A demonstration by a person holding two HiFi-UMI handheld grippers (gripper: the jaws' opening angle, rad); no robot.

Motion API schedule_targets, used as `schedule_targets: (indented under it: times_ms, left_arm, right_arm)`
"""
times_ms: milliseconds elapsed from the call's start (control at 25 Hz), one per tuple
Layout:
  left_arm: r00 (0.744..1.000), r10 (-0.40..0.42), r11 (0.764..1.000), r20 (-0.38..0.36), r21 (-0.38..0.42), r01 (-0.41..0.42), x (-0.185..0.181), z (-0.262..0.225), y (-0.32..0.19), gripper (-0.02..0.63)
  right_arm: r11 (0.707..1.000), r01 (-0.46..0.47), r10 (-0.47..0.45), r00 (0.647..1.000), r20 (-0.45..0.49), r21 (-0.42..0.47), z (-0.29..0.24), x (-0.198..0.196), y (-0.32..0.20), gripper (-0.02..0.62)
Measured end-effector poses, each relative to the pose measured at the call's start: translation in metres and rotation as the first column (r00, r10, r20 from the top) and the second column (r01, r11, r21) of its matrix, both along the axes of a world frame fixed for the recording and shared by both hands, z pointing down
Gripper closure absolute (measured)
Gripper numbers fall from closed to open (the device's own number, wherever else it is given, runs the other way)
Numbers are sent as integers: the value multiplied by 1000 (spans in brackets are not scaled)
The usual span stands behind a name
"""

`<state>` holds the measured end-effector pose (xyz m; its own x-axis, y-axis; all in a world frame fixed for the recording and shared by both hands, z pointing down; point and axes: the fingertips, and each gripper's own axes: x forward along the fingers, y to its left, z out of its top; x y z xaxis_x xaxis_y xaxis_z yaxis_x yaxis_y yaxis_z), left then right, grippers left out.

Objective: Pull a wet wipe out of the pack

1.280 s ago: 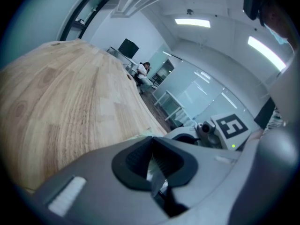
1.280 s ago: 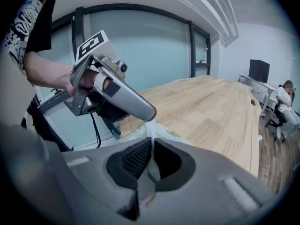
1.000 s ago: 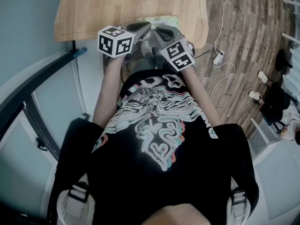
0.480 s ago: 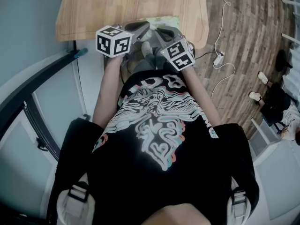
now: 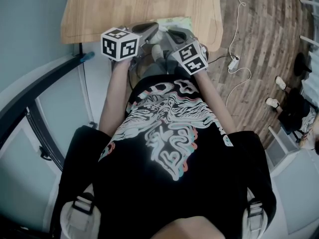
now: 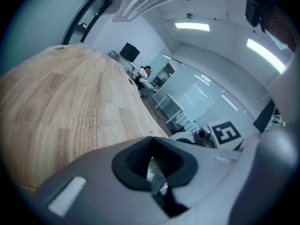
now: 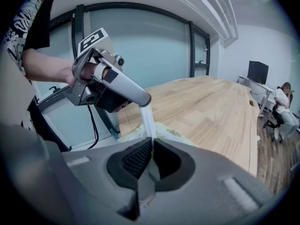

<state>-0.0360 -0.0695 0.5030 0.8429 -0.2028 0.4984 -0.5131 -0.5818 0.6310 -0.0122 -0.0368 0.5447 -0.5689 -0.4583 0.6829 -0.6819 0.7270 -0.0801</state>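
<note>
wet wipe point(image 7: 147, 118): soft white strip stretched over the pack point(image 7: 172, 133) at table point(image 7: 211, 102) edge | left gripper point(image 7: 144, 101) pinches its top, right gripper point(image 7: 151, 159) clamped lower down | looks light, prob tears easy, hold it bunched

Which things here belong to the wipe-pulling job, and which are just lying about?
Job: wipe, pack, left gripper, right gripper, table.
Lying about: adapter on the floor, shoes, monitor.
</note>
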Motion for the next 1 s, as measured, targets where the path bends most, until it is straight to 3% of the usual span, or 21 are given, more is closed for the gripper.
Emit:
schedule_targets:
  times_ms: [1000]
  left_arm:
    - [999, -36, 999, -10, 2, 36, -15, -7, -2, 614]
  right_arm:
    - [1000, 4, -4, 1000, -2, -1, 0, -3, 1, 581]
